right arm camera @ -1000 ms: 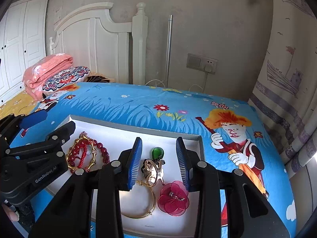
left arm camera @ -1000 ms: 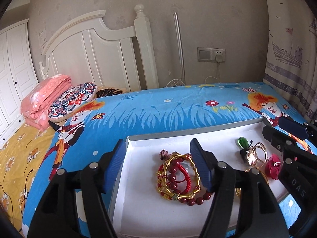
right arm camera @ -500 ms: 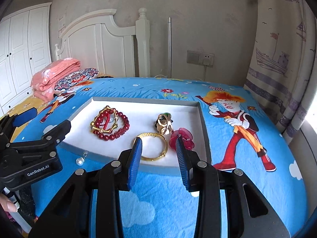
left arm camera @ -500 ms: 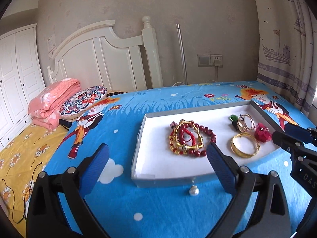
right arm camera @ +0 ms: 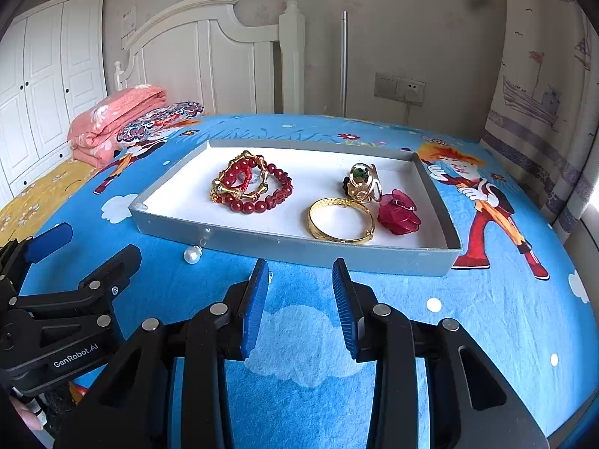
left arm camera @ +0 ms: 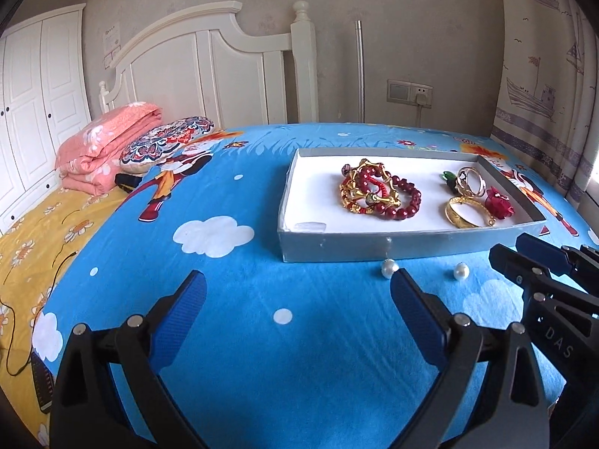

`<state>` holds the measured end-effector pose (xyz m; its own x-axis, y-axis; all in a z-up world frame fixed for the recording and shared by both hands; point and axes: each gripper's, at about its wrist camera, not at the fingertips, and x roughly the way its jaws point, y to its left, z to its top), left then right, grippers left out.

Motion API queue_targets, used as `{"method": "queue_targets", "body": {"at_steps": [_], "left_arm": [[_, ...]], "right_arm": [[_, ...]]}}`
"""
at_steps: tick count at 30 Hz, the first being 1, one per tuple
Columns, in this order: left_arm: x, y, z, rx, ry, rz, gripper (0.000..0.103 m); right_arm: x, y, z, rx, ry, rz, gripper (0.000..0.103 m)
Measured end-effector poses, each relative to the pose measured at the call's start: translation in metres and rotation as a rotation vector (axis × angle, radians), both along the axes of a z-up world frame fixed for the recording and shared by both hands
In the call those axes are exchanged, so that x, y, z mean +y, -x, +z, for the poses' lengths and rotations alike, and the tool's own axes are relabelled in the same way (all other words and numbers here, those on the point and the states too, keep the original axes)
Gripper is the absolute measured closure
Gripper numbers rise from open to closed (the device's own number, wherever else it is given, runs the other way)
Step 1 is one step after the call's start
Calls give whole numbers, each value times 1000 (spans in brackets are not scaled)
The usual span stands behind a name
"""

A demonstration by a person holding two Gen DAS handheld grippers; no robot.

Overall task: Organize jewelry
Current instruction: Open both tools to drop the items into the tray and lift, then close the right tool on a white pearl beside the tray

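Note:
A grey tray (left arm camera: pixel 337 249) (right arm camera: pixel 239 237) with a white floor lies on the blue bedspread. It holds red bead and gold link bracelets (left arm camera: pixel 378 194) (right arm camera: pixel 251 187), a gold bangle (left arm camera: pixel 468 215) (right arm camera: pixel 340 220), gold rings with a green stone (left arm camera: pixel 466 181) (right arm camera: pixel 361 183) and a red flower piece (left arm camera: pixel 499 202) (right arm camera: pixel 398 213). Two pearls (left arm camera: pixel 389 268) (left arm camera: pixel 461 271) lie on the bedspread before the tray; one shows in the right wrist view (right arm camera: pixel 192 254). My left gripper (left arm camera: pixel 297 305) is wide open and empty. My right gripper (right arm camera: pixel 299 299) is open and empty, short of the tray.
A folded pink blanket (left arm camera: pixel 106 146) and a patterned pillow (left arm camera: pixel 168 140) lie at the bed's head by the white headboard (left arm camera: pixel 209 67). A curtain (right arm camera: pixel 543 93) hangs at the right. A black cable (left arm camera: pixel 33 299) lies on the yellow sheet.
Both grippers have pulled back from over the tray toward the bed's near edge. The left gripper has opened wider. The pearls in front of the tray have come into view.

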<state>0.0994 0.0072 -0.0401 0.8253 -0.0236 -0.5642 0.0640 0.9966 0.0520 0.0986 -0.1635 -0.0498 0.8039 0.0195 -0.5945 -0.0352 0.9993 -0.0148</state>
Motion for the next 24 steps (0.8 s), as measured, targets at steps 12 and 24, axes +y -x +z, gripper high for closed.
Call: {"method": "queue_targets", "body": {"at_steps": [12,24], "left_arm": [[10,-6,-3,-3,-17,21,6],[12,-10,-10,40,18,-11,6]], "right_arm": [[26,-16,-10,56,52,9,70],[33,-23,-19,118,63,50,88]]}}
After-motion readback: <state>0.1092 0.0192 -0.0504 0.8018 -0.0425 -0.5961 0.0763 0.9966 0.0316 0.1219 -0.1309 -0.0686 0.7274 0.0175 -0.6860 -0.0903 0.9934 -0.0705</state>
